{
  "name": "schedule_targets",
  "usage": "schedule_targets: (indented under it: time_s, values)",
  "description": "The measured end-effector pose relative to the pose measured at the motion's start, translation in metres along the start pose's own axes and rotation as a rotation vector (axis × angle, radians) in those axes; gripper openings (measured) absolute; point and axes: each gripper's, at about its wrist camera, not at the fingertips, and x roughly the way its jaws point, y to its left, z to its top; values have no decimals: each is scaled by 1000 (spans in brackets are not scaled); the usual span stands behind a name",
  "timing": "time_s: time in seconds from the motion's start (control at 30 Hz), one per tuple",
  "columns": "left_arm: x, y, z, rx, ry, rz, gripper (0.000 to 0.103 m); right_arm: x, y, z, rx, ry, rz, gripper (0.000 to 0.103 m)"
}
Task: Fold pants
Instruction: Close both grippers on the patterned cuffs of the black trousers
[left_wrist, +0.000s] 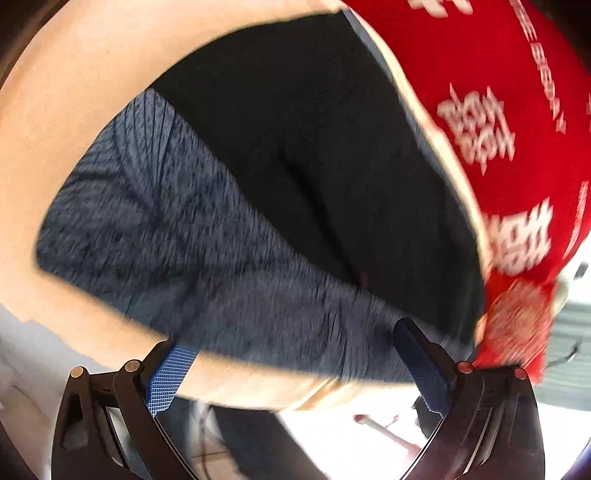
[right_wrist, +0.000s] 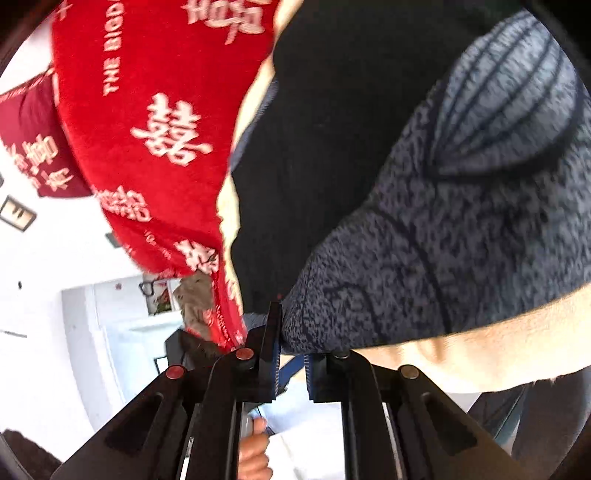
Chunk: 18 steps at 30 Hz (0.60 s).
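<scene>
Here the pants (left_wrist: 192, 236), blue-grey knit with a black part, lie on a tan table (left_wrist: 66, 110) and fill the middle of the left view, reaching its lower edge. The left gripper (left_wrist: 295, 354) stands spread wide over their near hem, nothing pinched. In the right view, the right gripper (right_wrist: 291, 354) has its jaws drawn close at the pants' edge; whether cloth is caught, I cannot tell. A red cloth (right_wrist: 147, 110) with pale characters lies upper left.
</scene>
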Motion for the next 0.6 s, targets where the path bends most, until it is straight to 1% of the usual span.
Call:
schedule_targets:
  time_s: [0.03, 0.07, 0.1, 0.13, 0.17, 0.23, 0.27, 0.3, 0.37, 0.47, 0.53, 0.57, 0.6]
  values:
    - [1, -1, 5, -17, -8, -22, 65, 1, 1, 1, -6, 6, 1, 12]
    - [3, -2, 9, -25, -5, -41, 55, 2, -1, 2, -14, 13, -4, 12]
    - [7, -2, 13, -31, 9, -73, 37, 3, -2, 2, -22, 19, -12, 13]
    - [10, -4, 16, -30, 14, -76, 28, 4, -3, 2, -32, 28, -29, 16]
    - [9, -8, 19, -9, 15, -74, 25, 3, -6, 3, -37, 36, -44, 16]
    - [2, -21, 21, 66, 8, -55, 23, 6, -15, 3, -50, 53, -87, 19]
    - [-2, -28, 21, 96, 8, -57, 23, 3, -20, 4, -56, 51, -98, 26]
    - [-6, -33, 21, 122, 12, -60, 23, -1, -27, 3, -56, 43, -108, 36]
    - [-13, -41, 24, 164, 28, -67, 23, -11, -40, 2, -33, 16, -94, 47]
    - [-18, -48, 28, 200, 49, -62, 23, -22, -56, 5, 10, -45, -52, 48]
    - [-18, -49, 30, 218, 59, -45, 23, -28, -67, 9, 73, -87, -6, 48]
    - [-16, -51, 32, 220, 63, -36, 23, -32, -73, 11, 119, -114, 24, 36]
    - [-14, -53, 34, 220, 68, -22, 23, -37, -75, 13, 168, -144, 36, 11]
